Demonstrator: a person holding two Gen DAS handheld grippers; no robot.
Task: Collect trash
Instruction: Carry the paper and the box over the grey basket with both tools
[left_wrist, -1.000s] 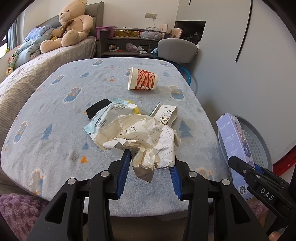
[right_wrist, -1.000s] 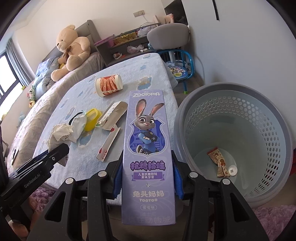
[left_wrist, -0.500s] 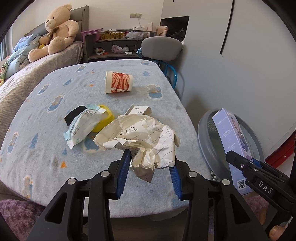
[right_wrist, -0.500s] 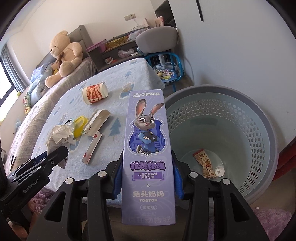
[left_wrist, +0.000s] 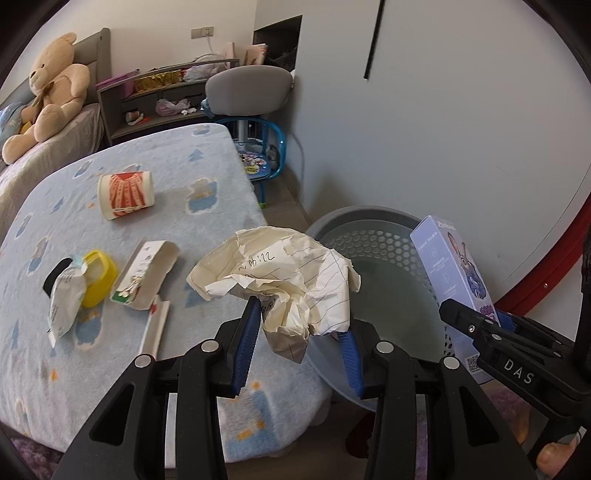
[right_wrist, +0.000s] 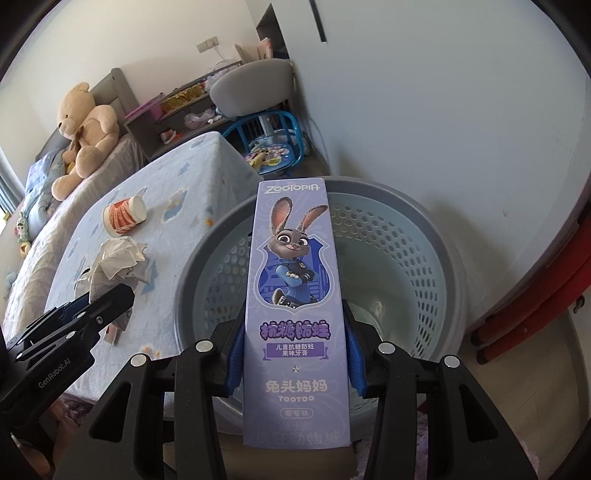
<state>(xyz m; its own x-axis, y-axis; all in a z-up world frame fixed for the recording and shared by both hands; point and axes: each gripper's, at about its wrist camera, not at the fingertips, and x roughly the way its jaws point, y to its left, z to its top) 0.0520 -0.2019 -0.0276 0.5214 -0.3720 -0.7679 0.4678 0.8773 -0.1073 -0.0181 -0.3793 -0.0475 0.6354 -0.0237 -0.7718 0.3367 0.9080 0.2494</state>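
Your left tool clamps the crumpled lined paper between its blue pads, and your right tool grips the purple toothpaste box upright by its long sides, just as both did a second ago. What differs is where you hold them: both tools have swung sideways off the blue-covered surface toward the grey perforated basket. A second ago the paper hung over the surface; now it sits at the surface's edge with its right side over the basket rim. The box, which stood left of the basket before, now stands directly over its opening. Nothing left on the surface has shifted: the red-patterned paper cup lies on its side, and nearer you are the white carton, the yellow lid and the pale wrapper.
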